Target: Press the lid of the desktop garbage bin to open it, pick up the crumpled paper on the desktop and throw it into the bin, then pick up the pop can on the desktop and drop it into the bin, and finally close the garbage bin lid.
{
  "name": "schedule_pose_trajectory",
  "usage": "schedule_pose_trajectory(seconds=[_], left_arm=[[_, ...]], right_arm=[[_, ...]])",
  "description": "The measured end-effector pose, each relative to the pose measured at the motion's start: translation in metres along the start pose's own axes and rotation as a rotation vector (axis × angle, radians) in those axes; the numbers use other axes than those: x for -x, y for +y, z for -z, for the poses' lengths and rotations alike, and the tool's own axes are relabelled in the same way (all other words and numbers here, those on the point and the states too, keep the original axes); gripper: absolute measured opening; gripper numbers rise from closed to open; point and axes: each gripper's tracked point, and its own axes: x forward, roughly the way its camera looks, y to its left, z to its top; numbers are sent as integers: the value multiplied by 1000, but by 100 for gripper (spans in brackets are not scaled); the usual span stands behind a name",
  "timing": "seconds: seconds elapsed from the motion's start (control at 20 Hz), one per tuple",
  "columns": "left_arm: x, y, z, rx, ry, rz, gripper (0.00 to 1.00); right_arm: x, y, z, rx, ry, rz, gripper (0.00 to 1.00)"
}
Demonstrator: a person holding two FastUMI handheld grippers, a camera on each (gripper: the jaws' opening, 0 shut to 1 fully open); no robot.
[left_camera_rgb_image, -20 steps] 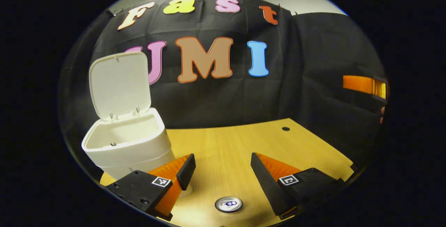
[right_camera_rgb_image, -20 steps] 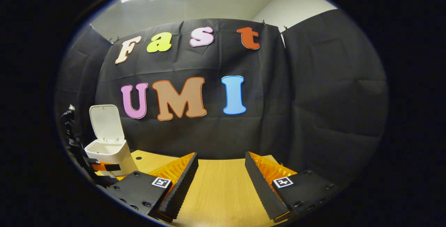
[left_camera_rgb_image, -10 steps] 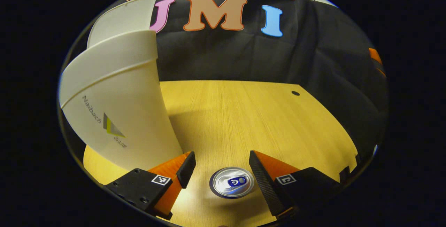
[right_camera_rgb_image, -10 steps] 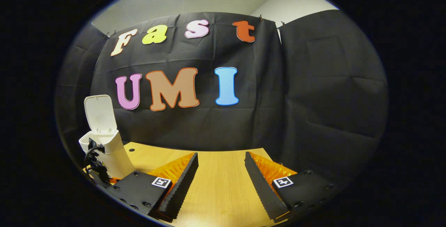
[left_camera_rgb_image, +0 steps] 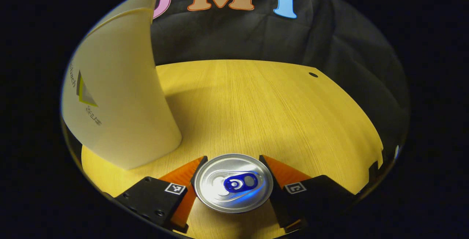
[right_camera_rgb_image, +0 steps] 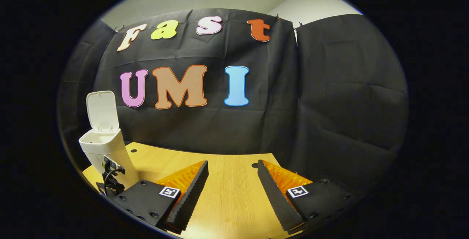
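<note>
In the left gripper view, the left gripper (left_camera_rgb_image: 233,160) has its two fingers on either side of the can (left_camera_rgb_image: 233,183), which stands upright on the table (left_camera_rgb_image: 263,103) at the bottom centre of the frame. The jaws sit right at the can's rim, but whether they press on it or only flank it I cannot tell. The bin (left_camera_rgb_image: 121,96) rises at the left of this frame, just beside the can.

In the right gripper view, the right gripper (right_camera_rgb_image: 232,187) has its jaws spread wide with only bare table between them, holding nothing. The bin stands at the lower left of that frame, its lid (right_camera_rgb_image: 101,111) tipped up and back.

Judging by this, the lid-opening step is done. No crumpled paper lies on the visible table, so it is likely already inside the bin, though the bin's inside is hidden. The can step is in hand: it must be gripped, lifted, carried over the bin and dropped. Closing the lid is left.
</note>
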Motion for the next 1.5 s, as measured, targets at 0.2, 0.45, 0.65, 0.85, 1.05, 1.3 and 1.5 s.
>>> schedule_pose_trajectory(seconds=[0.2,0.45,0.65,0.85,1.05,1.3,1.5], left_arm=[[5,1,-2,14,-23,13,81],[44,-10,-40,1,-188,62,81],[87,-16,-81,-25,-363,109,80],[134,-10,-99,-41,-537,132,79],[181,-6,-115,-58,-658,105,79],[203,1,-126,-104,-768,-36,78],[196,15,-125,-59,-774,-171,78]], right_arm=[[-1,3,-2,16,-9,-3,90],[0,10,-7,15,-24,-21,90],[1,16,-9,2,-38,-42,89],[3,20,-11,-7,-55,-56,92],[5,22,-8,-24,-54,-66,92],[5,25,-3,-33,-49,-74,92],[8,26,-2,-29,-47,-73,92]])
